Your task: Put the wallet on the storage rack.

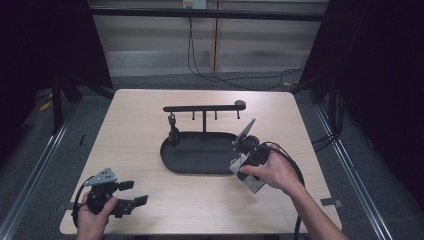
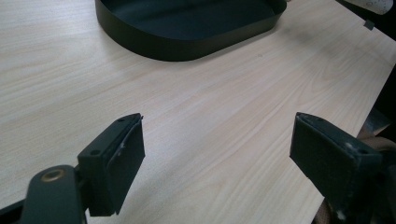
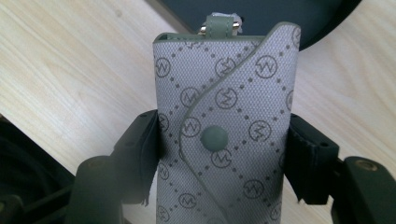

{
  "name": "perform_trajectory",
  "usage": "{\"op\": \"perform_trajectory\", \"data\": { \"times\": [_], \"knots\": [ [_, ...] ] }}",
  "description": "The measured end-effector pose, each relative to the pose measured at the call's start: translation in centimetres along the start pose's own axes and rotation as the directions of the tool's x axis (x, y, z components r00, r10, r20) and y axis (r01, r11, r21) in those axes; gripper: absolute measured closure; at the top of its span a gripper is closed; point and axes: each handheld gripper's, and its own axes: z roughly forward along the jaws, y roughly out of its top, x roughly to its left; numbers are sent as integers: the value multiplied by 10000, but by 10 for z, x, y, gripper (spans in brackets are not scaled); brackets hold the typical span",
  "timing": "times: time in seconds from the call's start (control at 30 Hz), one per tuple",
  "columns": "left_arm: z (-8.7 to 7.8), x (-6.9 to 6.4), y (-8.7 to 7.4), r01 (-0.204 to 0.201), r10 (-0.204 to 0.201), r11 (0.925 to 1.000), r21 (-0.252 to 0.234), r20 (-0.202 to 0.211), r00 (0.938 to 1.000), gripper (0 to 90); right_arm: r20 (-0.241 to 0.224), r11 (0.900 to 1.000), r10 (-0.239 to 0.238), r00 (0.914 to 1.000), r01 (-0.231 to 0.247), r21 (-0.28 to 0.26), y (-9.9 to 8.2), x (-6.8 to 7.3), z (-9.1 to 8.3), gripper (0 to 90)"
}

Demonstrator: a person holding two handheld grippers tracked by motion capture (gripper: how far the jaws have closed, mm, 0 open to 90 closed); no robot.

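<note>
right gripper view: right gripper (image 3: pixel 224 154) clamps a grey patterned key case (image 3: pixel 224 116); high view: black tray (image 1: pixel 200 162) mid-table holds a hook stand (image 1: pixel 204 108); left gripper (image 1: pixel 132 194) open at the near left corner.

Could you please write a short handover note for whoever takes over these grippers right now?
Right hand-held gripper: shut on the grey patterned key pouch, held at the right end of the black tray.
Left hand-held gripper: open, nothing between its jaws, low over the table at the near left corner.
Black hook stand rises from the tray; one dark item hangs at its left end.
Done: pouch gripped and off the table.
Left: probably hang the pouch on a free hook, then release.
</note>
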Motion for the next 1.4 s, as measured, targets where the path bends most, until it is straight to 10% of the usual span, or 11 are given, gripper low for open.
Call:
{"op": "perform_trajectory", "data": {
  "times": [1.07, 1.4],
  "knots": [
    [1, -1, 0, 5, -5, 10000, 34, 37, 10000, 177, -460, 9878, 1123, 9926, -1166, -1033, 33, -30, -20, 348],
    [-1, 0, 0, -23, 23, 10000, -11, 13, 10000, 178, -947, 9655, 1896, 9773, -2031, -1630, 39, -46, -18, 348]
  ]
}}
